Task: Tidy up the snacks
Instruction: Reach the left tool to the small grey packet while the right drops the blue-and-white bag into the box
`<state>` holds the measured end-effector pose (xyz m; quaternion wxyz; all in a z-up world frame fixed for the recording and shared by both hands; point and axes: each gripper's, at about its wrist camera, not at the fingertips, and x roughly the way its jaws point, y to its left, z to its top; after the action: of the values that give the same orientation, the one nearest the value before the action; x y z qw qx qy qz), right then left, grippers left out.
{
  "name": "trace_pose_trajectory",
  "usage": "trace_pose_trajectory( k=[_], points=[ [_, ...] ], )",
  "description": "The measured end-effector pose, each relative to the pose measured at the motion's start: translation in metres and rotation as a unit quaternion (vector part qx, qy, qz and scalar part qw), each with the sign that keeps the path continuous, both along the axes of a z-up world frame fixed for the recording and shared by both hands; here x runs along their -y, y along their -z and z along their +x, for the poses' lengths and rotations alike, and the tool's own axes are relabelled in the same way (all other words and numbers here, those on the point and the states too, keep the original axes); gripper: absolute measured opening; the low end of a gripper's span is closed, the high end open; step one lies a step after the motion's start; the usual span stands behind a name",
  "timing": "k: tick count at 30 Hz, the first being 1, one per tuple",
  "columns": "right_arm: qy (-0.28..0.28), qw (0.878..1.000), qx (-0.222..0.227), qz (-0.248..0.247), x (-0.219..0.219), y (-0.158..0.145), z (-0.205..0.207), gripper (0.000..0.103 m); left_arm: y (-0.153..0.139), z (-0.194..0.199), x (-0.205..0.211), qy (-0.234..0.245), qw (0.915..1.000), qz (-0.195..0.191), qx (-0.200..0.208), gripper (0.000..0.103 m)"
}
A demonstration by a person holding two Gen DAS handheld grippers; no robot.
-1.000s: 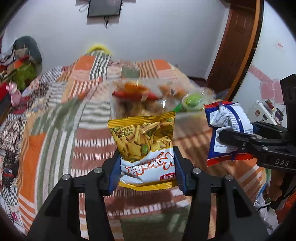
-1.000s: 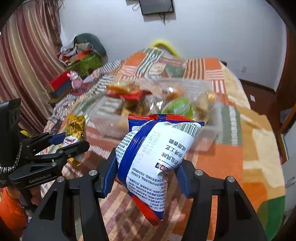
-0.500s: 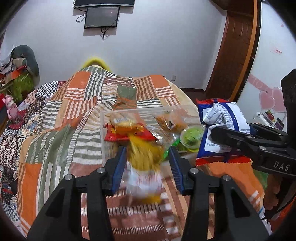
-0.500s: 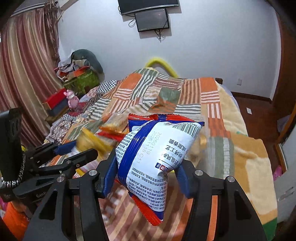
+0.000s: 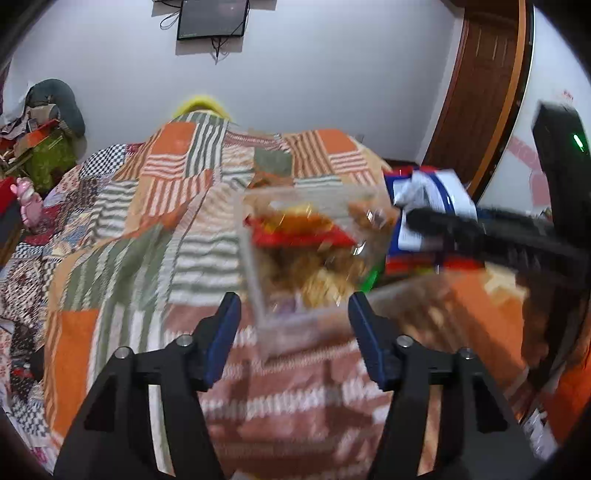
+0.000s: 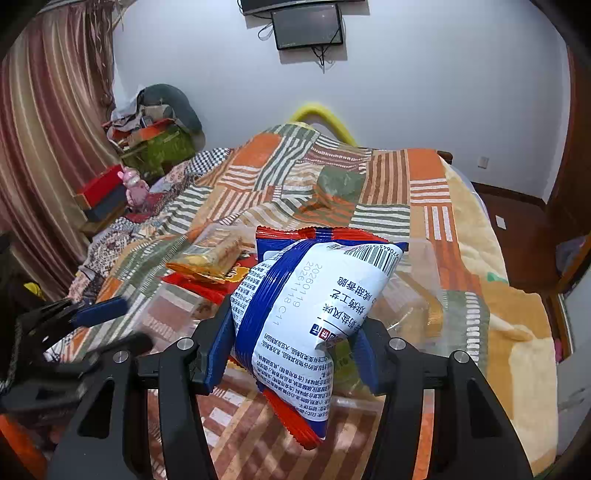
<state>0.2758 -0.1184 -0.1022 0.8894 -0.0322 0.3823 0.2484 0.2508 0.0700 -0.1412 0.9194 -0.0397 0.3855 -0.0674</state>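
Pinching a blue, white and red snack bag (image 6: 310, 314) between its blue pads, the right tool (image 6: 291, 347) holds the packet up over the near edge of a clear plastic bin (image 6: 421, 291); the bag's printed back and barcode face the camera and its red lower seam hangs below the pads. The left tool (image 5: 293, 332) stands spread with nothing between its fingers, its jaws having just been opening, and it points at the same clear bin (image 5: 258, 295), which sits on the bed's patchwork quilt (image 5: 122, 229) just past the fingertips. That view is motion-blurred, so the packets in the bin read only as red, orange and yellow wrappers (image 5: 299, 229). From the right wrist view, a yellow-orange packet (image 6: 210, 258) lies on top of a red one (image 6: 195, 286) at the bin's left side. Farther back, the quilt runs to a white wall carrying a dark screen (image 6: 306, 24), with striped curtains (image 6: 48, 140) at the left.
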Motion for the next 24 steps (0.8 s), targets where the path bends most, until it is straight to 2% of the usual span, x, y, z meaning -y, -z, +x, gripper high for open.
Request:
trace_pose_trajectory(
  k=[3, 6, 10, 15, 21, 24],
  points=[
    [0.000, 1.000, -0.005, -0.005, -0.003, 0.003, 0.004, 0.053, 0.011, -0.019, -0.010, -0.010, 0.9998, 0.010, -0.016, 0.072],
    [-0.002, 1.000, -0.010, -0.013, -0.005, 0.007, 0.006, 0.053, 0.029, -0.037, -0.021, -0.027, 0.9988, 0.003, -0.041, 0.081],
    [-0.005, 1.000, -0.019, -0.017, -0.008, 0.013, 0.011, 0.053, 0.050, -0.059, -0.034, -0.039, 0.9964, 0.003, -0.076, 0.081],
    [-0.012, 0.999, -0.030, -0.023, -0.015, 0.020, 0.015, 0.053, 0.063, -0.088, -0.051, -0.054, 0.9945, -0.007, -0.089, 0.091],
    [-0.019, 0.998, -0.030, -0.049, -0.026, 0.027, 0.011, 0.053, 0.070, -0.103, -0.051, -0.044, 0.9938, -0.017, -0.100, 0.094],
    [-0.021, 0.998, -0.033, -0.056, -0.024, 0.025, 0.008, 0.056, 0.075, -0.104, -0.043, -0.035, 0.9940, -0.002, -0.104, 0.094]
  ],
)
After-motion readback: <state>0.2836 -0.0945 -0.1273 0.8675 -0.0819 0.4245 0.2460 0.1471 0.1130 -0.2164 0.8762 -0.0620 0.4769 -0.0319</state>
